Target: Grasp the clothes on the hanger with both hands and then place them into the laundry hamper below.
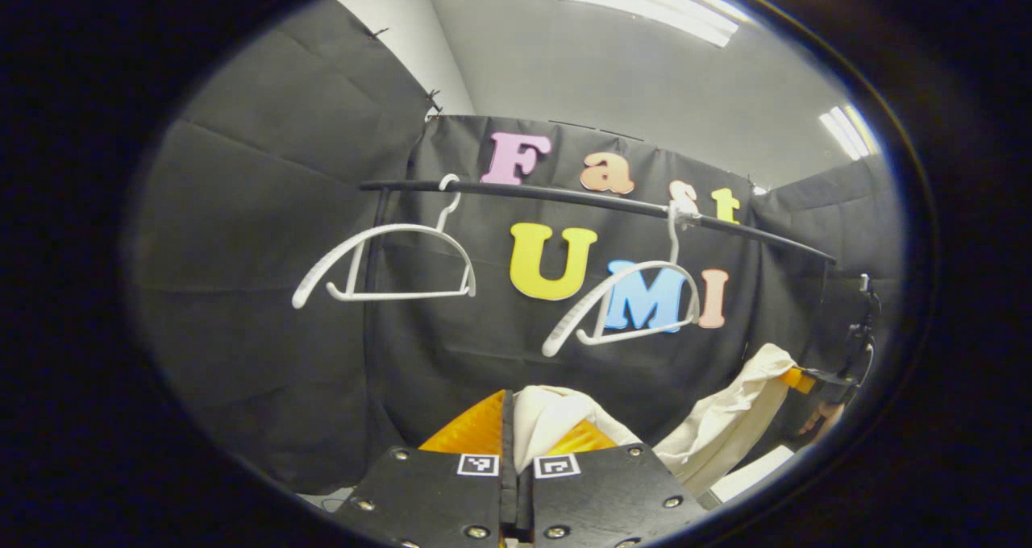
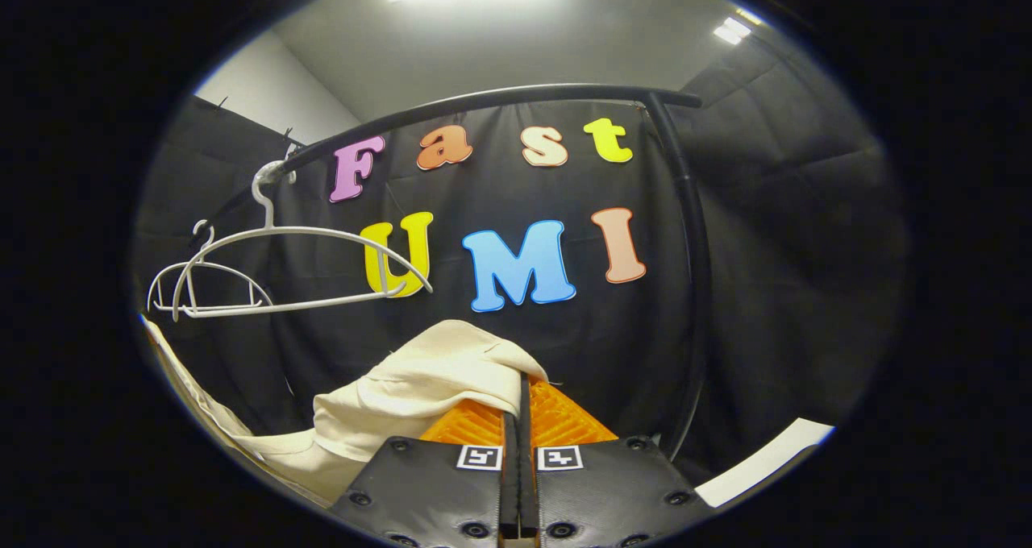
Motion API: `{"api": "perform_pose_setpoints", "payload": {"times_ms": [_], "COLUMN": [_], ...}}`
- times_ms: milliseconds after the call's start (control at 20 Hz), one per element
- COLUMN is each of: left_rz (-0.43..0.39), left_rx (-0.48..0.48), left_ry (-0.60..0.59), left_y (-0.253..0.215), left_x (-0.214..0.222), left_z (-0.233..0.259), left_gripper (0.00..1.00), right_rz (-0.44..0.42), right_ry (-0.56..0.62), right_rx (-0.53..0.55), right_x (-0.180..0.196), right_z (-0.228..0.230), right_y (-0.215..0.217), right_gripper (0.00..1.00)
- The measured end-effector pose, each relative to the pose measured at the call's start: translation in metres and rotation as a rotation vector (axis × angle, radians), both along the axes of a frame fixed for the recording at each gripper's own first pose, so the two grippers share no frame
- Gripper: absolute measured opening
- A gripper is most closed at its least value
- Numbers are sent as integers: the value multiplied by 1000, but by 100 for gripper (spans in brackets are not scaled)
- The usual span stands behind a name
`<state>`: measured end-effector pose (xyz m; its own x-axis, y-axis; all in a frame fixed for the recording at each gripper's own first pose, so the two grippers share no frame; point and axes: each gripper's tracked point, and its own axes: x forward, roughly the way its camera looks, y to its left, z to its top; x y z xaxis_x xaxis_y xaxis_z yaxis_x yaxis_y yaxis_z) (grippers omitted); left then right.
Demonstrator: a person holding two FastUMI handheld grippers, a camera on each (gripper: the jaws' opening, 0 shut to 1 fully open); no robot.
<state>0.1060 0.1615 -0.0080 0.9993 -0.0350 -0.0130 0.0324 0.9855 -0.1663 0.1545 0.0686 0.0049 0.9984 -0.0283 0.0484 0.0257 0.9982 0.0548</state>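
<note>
Both grippers, left gripper and right gripper, clamp the cream garment; it hangs between them, off the bare hangers. Remaining: lower into hamper, unseen.

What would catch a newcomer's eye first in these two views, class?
A cream cloth garment hangs pinched between both grippers, off the hangers. Above it, two bare white plastic hangers dangle from a black metal rail. The left gripper and right gripper each clamp one end.
</note>
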Motion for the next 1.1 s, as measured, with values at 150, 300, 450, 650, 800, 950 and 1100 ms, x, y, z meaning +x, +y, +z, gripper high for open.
{"api": "perform_pose_setpoints", "payload": {"times_ms": [150, 300, 450, 650, 800, 950, 1100], "left_rz": [-29, -66, -84, -81, -92, -80, -86], "left_rx": [19, 49, 56, 82, 93, 115, 115], "left_ry": [44, 129, 182, 307, 388, 492, 535], "left_y": [-6, -20, -29, -26, -29, -22, -24], "left_x": [-25, -33, -33, -42, -44, -52, -59], "left_z": [-33, -83, -117, -170, -211, -256, -272], "left_gripper": [1, 1, 1, 1, 2, 1, 2], "right_rz": [10, 26, 48, 97, 131, 166, 178], "right_ry": [38, 111, 212, 367, 466, 584, 650], "right_rx": [-12, -27, -40, -39, -56, -49, -46], "right_x": [-26, -47, -51, -72, -82, -98, -117], "right_z": [-14, -42, -82, -133, -170, -209, -232], "right_y": [12, 22, 36, 63, 77, 87, 95], "right_gripper": [0, 2, 2, 2, 2, 2, 2]}}
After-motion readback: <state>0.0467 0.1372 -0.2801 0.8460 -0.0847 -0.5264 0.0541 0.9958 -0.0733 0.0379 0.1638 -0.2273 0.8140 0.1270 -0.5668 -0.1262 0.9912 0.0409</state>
